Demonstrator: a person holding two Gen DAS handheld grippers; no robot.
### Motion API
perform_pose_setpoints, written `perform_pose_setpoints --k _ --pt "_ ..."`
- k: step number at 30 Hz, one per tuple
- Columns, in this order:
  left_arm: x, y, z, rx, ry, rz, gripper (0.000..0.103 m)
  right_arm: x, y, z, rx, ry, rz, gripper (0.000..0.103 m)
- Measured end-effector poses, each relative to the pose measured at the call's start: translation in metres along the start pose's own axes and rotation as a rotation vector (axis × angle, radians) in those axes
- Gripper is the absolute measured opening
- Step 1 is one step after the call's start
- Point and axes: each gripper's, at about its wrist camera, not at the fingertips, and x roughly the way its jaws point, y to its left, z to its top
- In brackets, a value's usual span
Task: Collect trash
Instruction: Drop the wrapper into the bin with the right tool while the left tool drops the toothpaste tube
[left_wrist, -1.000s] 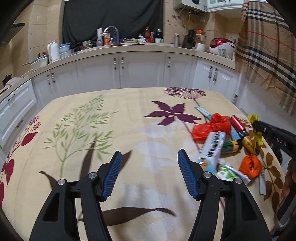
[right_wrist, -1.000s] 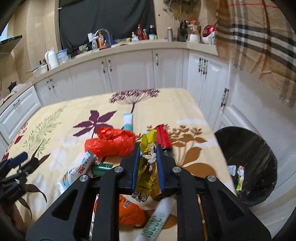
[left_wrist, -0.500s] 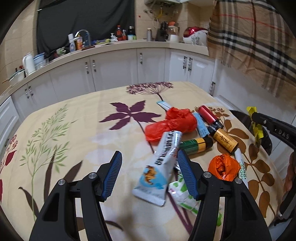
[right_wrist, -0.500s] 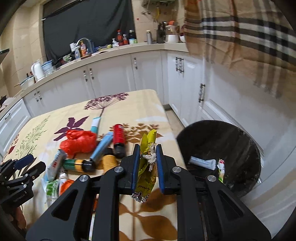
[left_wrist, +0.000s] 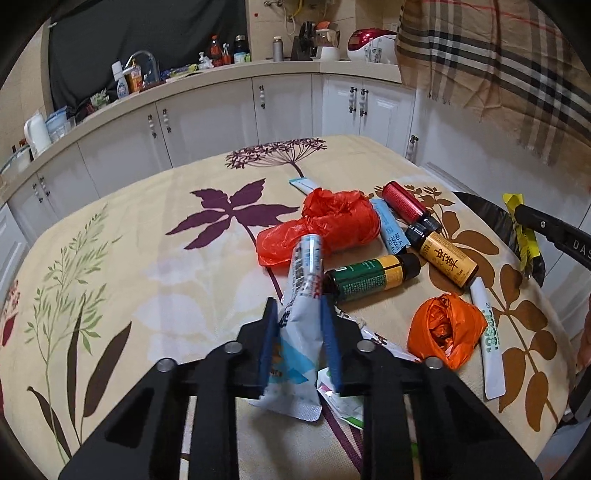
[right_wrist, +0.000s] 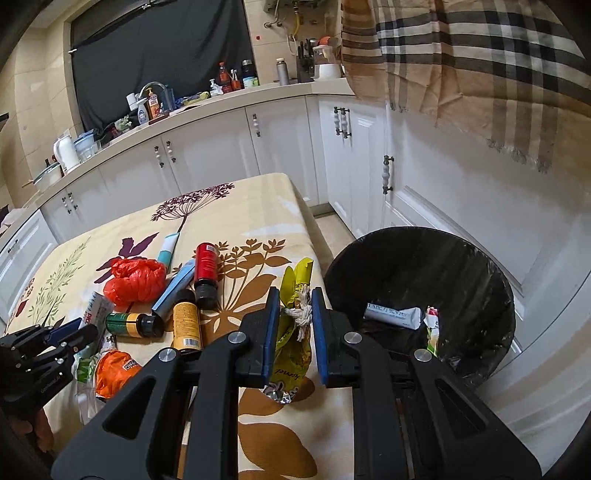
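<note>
My left gripper (left_wrist: 298, 314) is shut on a white and blue pouch (left_wrist: 301, 295) lying on the floral tablecloth (left_wrist: 147, 258). My right gripper (right_wrist: 294, 306) is shut on a yellow wrapper (right_wrist: 291, 332) tied with string, held over the table's right edge beside the black bin (right_wrist: 417, 295). The wrapper also shows in the left wrist view (left_wrist: 524, 236). Around the pouch lie a red plastic bag (left_wrist: 325, 225), an orange bag (left_wrist: 443, 328), a green bottle (left_wrist: 369, 277), a yellow bottle (left_wrist: 447, 258) and a red bottle (left_wrist: 404, 203).
The bin holds a white tube (right_wrist: 391, 314) and a wrapper (right_wrist: 432, 325). A white sachet (left_wrist: 489, 350) and a blue tube (left_wrist: 389, 229) lie on the table. White cabinets (right_wrist: 221, 155) and a cluttered counter run behind. A plaid cloth (right_wrist: 480, 66) hangs at the right.
My left gripper moved right to the trash pile and shut on the white pouch. My right gripper carried the yellow wrapper rightward toward the bin.
</note>
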Motion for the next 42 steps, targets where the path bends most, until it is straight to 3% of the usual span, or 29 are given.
perform_pose_setpoints --k 9,19,29,42 --pt "-0.019 -0.001 0.000 -0.007 -0.058 -0.001 0.016 -0.003 -0.002 0.001 0.002 -0.012 -0.005 0.017" --pt "-0.051 -0.018 0.029 0.006 -0.200 -0.011 0.015 -0.013 -0.023 0.009 0.024 -0.049 -0.045 0.017" --pt "-0.033 -0.086 0.076 0.081 -0.263 -0.136 0.015 -0.015 -0.057 0.027 0.052 -0.096 -0.119 0.017" --pt "0.017 -0.173 0.117 0.152 -0.263 -0.176 0.015 0.009 -0.108 0.038 0.088 -0.101 -0.211 0.017"
